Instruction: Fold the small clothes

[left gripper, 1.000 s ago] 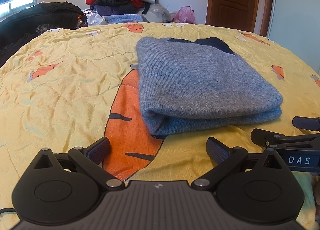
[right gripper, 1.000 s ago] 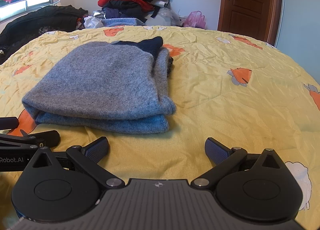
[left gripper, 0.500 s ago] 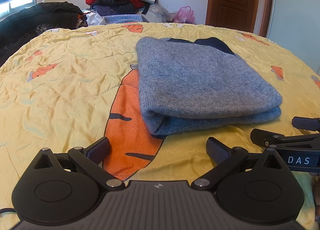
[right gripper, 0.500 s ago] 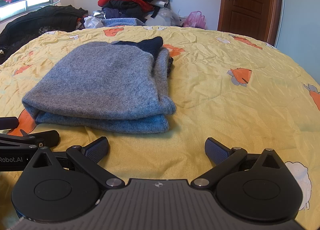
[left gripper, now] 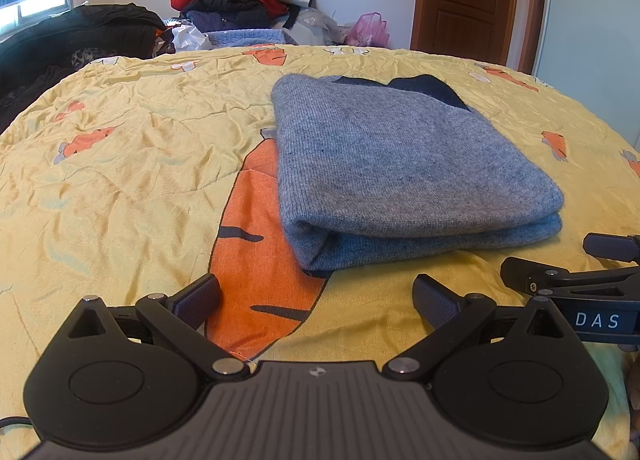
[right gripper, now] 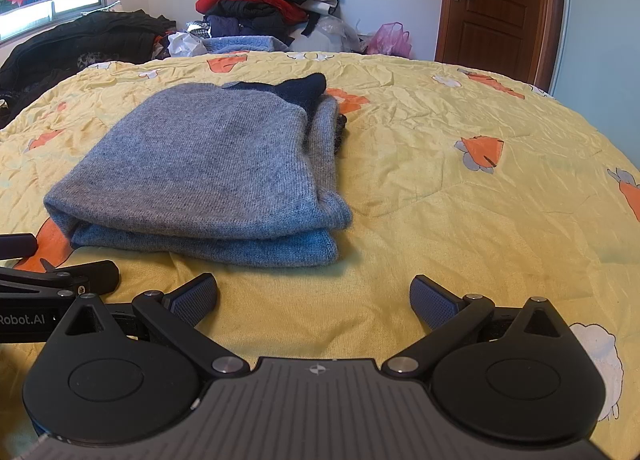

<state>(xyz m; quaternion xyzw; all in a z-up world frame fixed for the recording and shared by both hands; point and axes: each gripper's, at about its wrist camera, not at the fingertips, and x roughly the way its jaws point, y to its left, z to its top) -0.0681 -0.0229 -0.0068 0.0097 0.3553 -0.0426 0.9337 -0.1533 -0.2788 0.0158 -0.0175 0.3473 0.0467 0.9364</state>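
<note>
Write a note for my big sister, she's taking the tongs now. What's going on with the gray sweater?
Left tongs: open, empty, just short of the sweater's near edge.
Right tongs: open, empty, also just short of it.
Gray sweater: lies folded in layers on the yellow carrot bedspread, dark collar at the far end.
Done: the sweater looks folded into a compact stack.
Left: maybe tidy the uneven right edge; the clothes pile behind the bed is unfolded.

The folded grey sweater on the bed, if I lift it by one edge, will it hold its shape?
Probably not: the grey sweater is soft knit, so it would likely sag and unfold. Its stacked layers lie loose, so they may slide apart. It looks light but bulky.
</note>
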